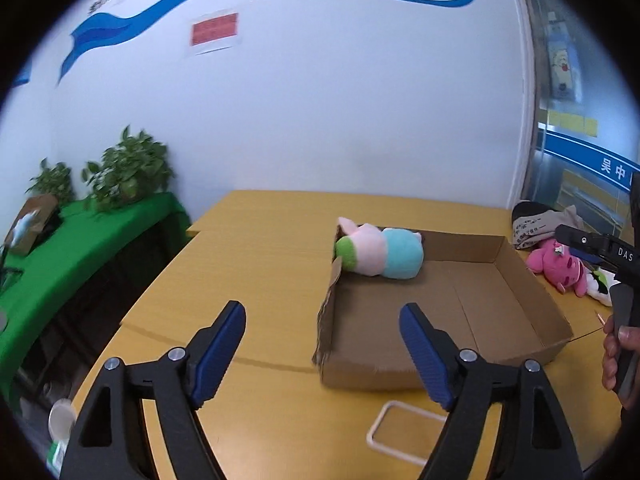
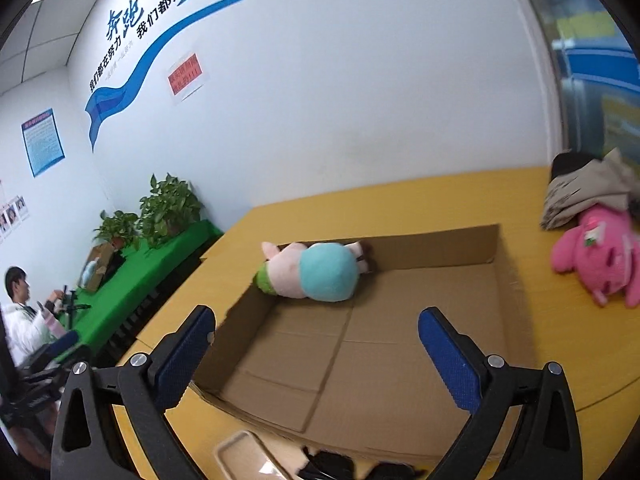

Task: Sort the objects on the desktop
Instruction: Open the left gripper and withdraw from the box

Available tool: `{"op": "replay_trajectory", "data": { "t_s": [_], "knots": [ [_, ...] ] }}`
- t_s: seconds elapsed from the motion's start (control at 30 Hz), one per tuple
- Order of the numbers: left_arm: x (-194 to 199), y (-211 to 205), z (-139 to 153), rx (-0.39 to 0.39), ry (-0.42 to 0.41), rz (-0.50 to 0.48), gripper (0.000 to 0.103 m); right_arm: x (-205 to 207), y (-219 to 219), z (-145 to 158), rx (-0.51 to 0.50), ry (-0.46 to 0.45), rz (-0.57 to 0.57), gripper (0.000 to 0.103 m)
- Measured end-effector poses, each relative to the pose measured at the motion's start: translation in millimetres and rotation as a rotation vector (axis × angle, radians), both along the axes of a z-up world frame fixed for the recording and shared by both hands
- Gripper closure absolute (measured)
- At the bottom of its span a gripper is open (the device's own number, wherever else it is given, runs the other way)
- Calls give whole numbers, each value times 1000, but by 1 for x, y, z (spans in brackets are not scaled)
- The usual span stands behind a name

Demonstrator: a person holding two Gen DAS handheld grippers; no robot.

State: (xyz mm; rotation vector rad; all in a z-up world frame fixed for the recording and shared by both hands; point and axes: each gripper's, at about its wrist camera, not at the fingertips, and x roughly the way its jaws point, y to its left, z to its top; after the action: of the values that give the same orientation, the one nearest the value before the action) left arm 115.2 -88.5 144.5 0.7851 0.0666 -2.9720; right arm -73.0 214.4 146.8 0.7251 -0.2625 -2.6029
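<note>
A shallow cardboard box [image 1: 516,280] [image 2: 400,360] lies on the yellow table. A pastel plush toy [image 1: 378,252] [image 2: 316,274], pink, light blue and green, lies in the box's far left corner. A pink plush toy [image 1: 554,266] [image 2: 600,256] lies on the table right of the box. My left gripper [image 1: 322,320] is open and empty, held above the table at the box's near left side. My right gripper [image 2: 316,326] is open and empty, held over the box's near part; it shows at the right edge of the left wrist view [image 1: 592,242].
A pile of grey and black cloth [image 1: 538,226] [image 2: 580,190] lies behind the pink toy. A white rectangular frame [image 1: 404,432] lies on the table in front of the box. A green-covered side table with potted plants [image 1: 128,168] stands left. A person [image 2: 20,312] sits far left.
</note>
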Motion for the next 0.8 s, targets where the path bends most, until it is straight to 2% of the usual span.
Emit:
{"op": "replay_trajectory", "data": {
  "t_s": [0.13, 0.37, 0.47, 0.63, 0.8],
  "knots": [
    [39, 2, -5, -19, -16, 45, 24, 21, 27, 3, 66, 30, -53, 0],
    [90, 4, -3, -50, -33, 108, 24, 35, 21, 8, 293, 77, -54, 0],
    [101, 3, 5, -64, -34, 134, 24, 34, 22, 2, 288, 56, -32, 0],
    [102, 6, 8, -62, -42, 132, 24, 28, 33, -11, 213, -9, -21, 0],
    [82, 26, -1, -48, -49, 68, 24, 40, 65, -26, 163, -18, -72, 0]
  ]
}}
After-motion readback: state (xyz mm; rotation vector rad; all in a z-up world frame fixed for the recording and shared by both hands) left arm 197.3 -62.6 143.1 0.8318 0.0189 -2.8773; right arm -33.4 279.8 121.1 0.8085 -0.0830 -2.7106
